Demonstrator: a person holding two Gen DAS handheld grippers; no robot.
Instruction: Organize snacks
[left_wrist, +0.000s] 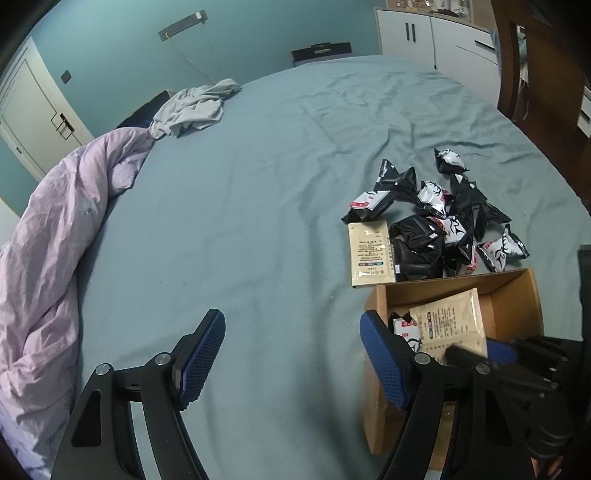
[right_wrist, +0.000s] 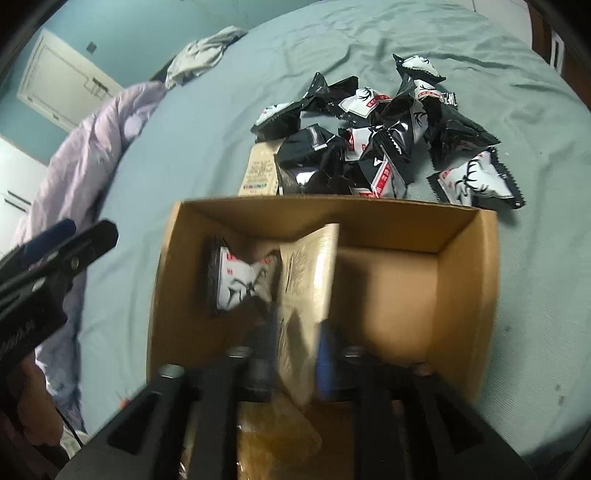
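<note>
While my right tool (right_wrist: 295, 365) hangs over the near end of the open brown cardboard box (right_wrist: 465, 266), a flat beige paper sachet (right_wrist: 310, 273) stands between its blurred fingers, long axis running from the tool toward the box's far wall. The jaws are part-open; I cannot tell whether the pads grip the sachet, and I judge it released or about to be. My left tool (left_wrist: 291, 354) stands wide and empty, just left of the box over the bare teal bed sheet (left_wrist: 258, 184).

Box contents: the beige sachet, leaning near the middle, and one black-and-white foil snack packet (right_wrist: 236, 277) left of it. The right half of the box floor is bare.

Beyond the box's far wall, on the sheet, lies the heap of black-and-white foil snack packets (right_wrist: 376, 129), with a second flat beige sachet (left_wrist: 371, 253) at the heap's left edge, just beside the box's far left corner, long axis pointing away from the box.

Judgement: that second sachet lies nearer my left tool; the right-hand packets of the heap suit my right.
</note>
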